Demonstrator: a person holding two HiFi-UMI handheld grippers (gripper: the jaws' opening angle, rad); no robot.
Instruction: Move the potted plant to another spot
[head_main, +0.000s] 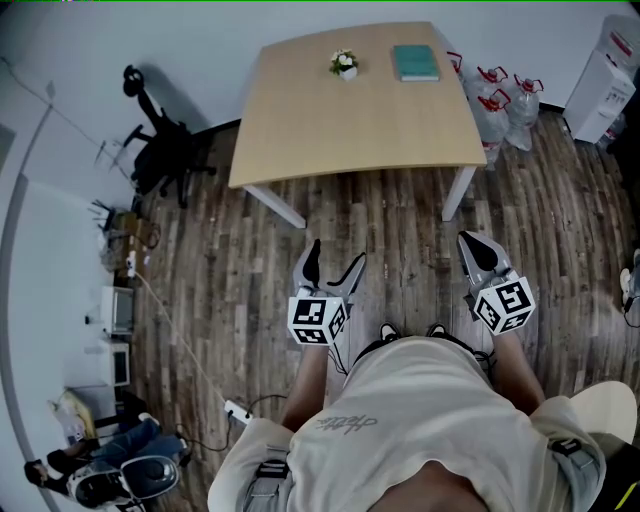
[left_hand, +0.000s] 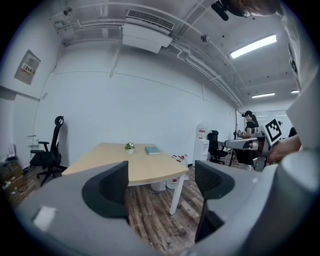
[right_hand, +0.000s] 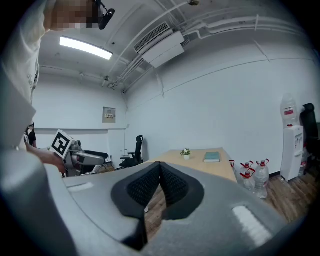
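Note:
A small potted plant (head_main: 345, 64) with white flowers in a white pot stands near the far edge of the light wooden table (head_main: 350, 140). It shows small in the left gripper view (left_hand: 129, 147) and in the right gripper view (right_hand: 185, 152). Both grippers hover over the floor on the near side of the table, well short of the plant. My left gripper (head_main: 335, 258) (left_hand: 161, 182) is open, and only floor and table show between its pads. My right gripper (head_main: 468, 242) (right_hand: 160, 167) is shut, pads together, holding nothing.
A teal book (head_main: 415, 62) lies right of the plant. Water bottles (head_main: 500, 100) and a water dispenser (head_main: 605, 80) stand at the table's right. A black office chair (head_main: 160, 150) is on the left. Boxes, cables and a power strip (head_main: 237, 408) line the left floor.

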